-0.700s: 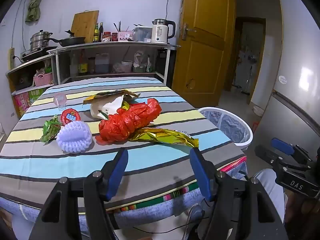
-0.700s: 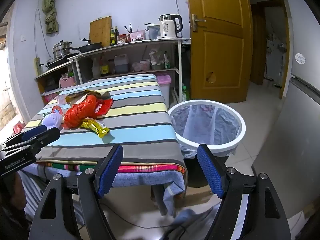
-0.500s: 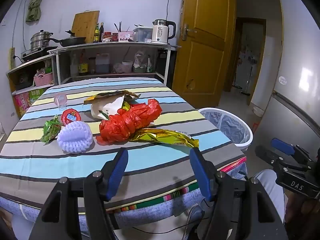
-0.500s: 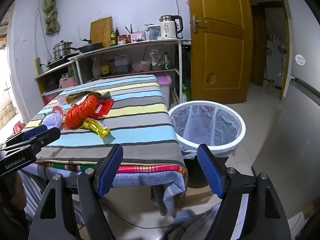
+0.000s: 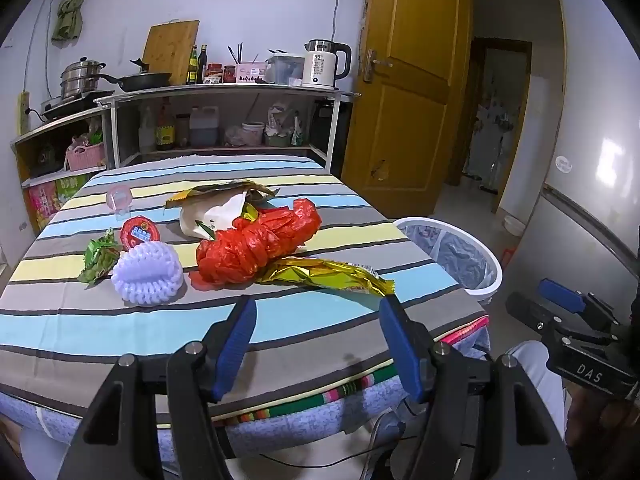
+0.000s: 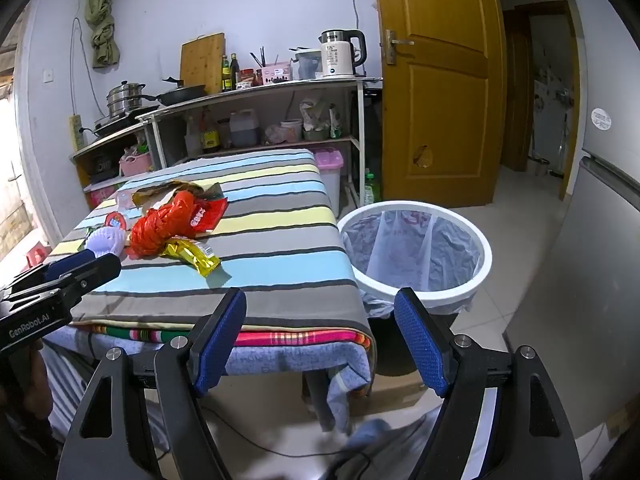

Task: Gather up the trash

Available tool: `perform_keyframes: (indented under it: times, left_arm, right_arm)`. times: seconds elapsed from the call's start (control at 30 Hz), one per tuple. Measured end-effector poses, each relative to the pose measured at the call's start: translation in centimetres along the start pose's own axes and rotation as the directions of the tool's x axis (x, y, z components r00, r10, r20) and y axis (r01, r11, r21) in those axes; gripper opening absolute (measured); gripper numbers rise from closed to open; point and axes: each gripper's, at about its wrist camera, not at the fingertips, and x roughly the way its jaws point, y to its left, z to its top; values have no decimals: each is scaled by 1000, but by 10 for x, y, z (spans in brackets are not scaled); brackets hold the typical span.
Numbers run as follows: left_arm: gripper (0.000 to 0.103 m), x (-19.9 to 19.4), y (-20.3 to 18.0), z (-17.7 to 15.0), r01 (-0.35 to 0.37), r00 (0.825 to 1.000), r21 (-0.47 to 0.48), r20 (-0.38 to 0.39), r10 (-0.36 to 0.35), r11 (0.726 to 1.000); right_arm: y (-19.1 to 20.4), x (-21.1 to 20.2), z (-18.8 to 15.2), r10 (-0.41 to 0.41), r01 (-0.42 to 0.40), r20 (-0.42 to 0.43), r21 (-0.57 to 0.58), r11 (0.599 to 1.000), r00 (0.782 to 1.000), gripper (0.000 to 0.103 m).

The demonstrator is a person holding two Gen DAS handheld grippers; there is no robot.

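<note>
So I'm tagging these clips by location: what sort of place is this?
Most likely a small home kitchen with a dining table: a shelf holds an electric kettle, a frying pan and a steamer pot, and a striped tablecloth covers the table.

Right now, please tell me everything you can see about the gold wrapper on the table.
The gold wrapper is a long, crinkled, shiny foil packet lying flat on the striped tablecloth, near the table's front edge. One end tucks under the red bag; the other end points toward the bin. It looks flattened. Neither claw touches it.
</note>
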Motion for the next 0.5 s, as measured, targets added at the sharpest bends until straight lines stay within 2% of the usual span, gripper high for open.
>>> perform_keyframes:
  times: [0.5]
  left_arm:
    - [66, -3, -1, -2, 2, 1000, -6, 9, -2, 1000]
  right_arm:
    - [0, -1, 0, 0, 0, 0, 1, 1000, 1000, 77]
